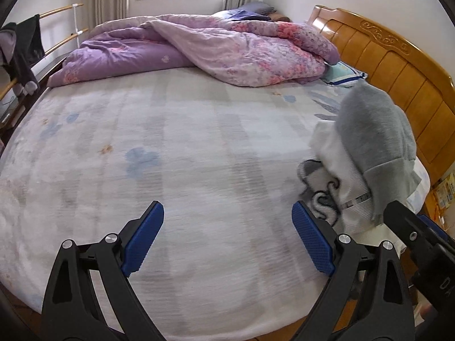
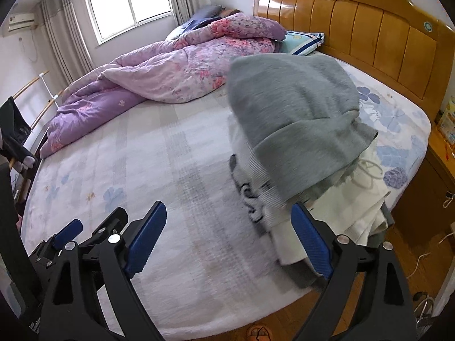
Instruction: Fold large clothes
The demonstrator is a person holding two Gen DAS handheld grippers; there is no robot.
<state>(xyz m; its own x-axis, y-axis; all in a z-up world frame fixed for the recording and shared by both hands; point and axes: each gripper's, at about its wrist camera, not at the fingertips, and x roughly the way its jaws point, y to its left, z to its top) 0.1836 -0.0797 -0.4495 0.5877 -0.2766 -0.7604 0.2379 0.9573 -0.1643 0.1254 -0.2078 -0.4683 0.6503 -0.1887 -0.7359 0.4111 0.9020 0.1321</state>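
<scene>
Right claw [image 2: 229,224] spread wide, gripping nothing, held low over the near edge of the bed [image 2: 159,153]. Right-hand blue pad [image 2: 310,244] just beside, perhaps brushing, the near corner of the clothes pile [image 2: 301,147]; cannot tell whether touching. Ahead and to the right from that claw: grey garment [image 2: 290,108] draped on top, white ribbed piece with dark lettering [image 2: 256,190] under it, cream cloth spilling over the bed's near right corner. Long axis of the heap running from the claw away toward the wooden headboard [image 2: 369,28].

Left claw [image 1: 227,227] likewise wide open and empty, pointed at bare sheet, with the same pile [image 1: 366,147] off to its right, past its right-hand pad and clearly apart from it. Right claw's black frame visible at that view's right edge, next to the heap.

Judged nearer by a good margin: the right. Likely first reach a short one forward and rightward for the grey top layer, then a carry left onto the open middle of the bed. Purple quilt [image 2: 159,76] bunched along the far side, well clear.
</scene>
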